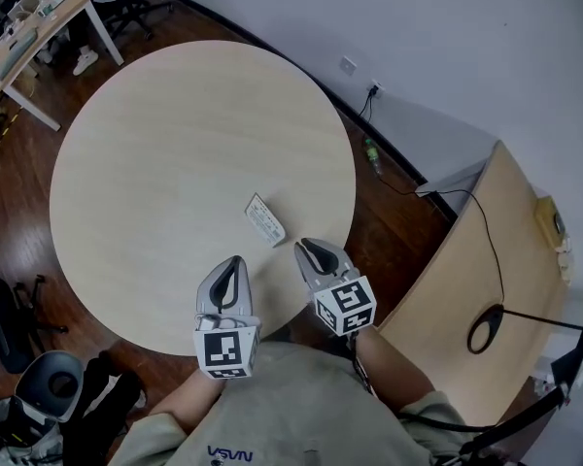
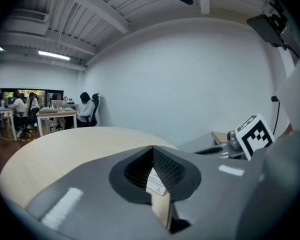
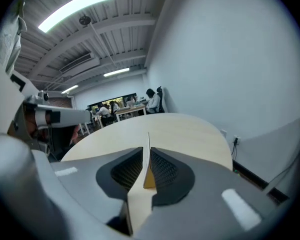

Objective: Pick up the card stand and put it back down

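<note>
A small white card stand (image 1: 264, 219) rests on the round light-wood table (image 1: 175, 153), right of centre and toward the near edge. My left gripper (image 1: 236, 260) hovers just short of it on the near-left, its jaw tips meeting, and the card stand (image 2: 157, 182) shows low behind them in the left gripper view. My right gripper (image 1: 303, 248) sits close to the stand's near-right corner, apart from it. In the right gripper view the jaws of the right gripper (image 3: 148, 149) stand a narrow slit apart, with the card stand (image 3: 149, 176) edge-on in that slit, not pressed.
The table's near edge runs just under both grippers. A wooden desk (image 1: 486, 280) with a cable stands at the right, and a bottle (image 1: 371, 156) lies on the floor by the wall. Office chairs and a desk (image 1: 39, 17) with people are at the far left.
</note>
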Available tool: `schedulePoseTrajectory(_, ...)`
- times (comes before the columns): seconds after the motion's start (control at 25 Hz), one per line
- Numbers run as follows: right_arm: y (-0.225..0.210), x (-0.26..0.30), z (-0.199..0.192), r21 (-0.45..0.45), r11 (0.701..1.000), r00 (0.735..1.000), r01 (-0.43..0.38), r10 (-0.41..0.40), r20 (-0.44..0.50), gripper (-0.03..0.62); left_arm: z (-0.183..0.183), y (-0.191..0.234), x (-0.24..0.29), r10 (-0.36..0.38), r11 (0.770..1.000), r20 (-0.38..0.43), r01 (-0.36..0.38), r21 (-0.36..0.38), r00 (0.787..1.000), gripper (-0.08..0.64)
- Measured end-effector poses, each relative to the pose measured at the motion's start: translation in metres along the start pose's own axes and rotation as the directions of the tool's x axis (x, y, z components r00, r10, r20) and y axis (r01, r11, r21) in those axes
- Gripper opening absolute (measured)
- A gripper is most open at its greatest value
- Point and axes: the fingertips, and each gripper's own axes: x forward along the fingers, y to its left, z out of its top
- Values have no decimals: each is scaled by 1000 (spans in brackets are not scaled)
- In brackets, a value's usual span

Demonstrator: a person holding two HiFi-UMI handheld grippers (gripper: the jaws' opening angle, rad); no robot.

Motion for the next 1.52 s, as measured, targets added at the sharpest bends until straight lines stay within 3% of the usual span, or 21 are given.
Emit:
schedulePoseTrajectory(0.12, -7, -46, 33, 47, 995, 988, 85, -90, 123, 17, 7, -24, 1, -73, 997, 8, 73, 11, 997, 8)
schedulePoseTrajectory(0.32, -29, -131, 74, 109, 962, 920, 252, -273, 280, 0, 31, -77, 6, -230, 972, 29, 228, 54, 973, 8)
schedulePoseTrajectory(0.6, -53, -231, 79, 176, 884, 825, 433, -468, 318, 0, 61, -164, 4, -412, 908, 50, 406, 103, 910, 8)
schedulePoseTrajectory(0.84, -51, -277, 72, 195, 855, 793, 480, -518, 320, 0, 65, -223, 2, -504, 860, 48, 496, 120, 863, 8)
schedulePoseTrajectory(1.28, -54, -305, 68, 227, 826, 752, 516, -564, 342, 0, 72, -249, -3, -522, 848, 62, 510, 144, 851, 8)
schedulePoseTrajectory(1.52, -50, -331, 59, 250, 794, 717, 553, -607, 343, 0, 63, -276, -19, -591, 799, 37, 578, 167, 806, 8)
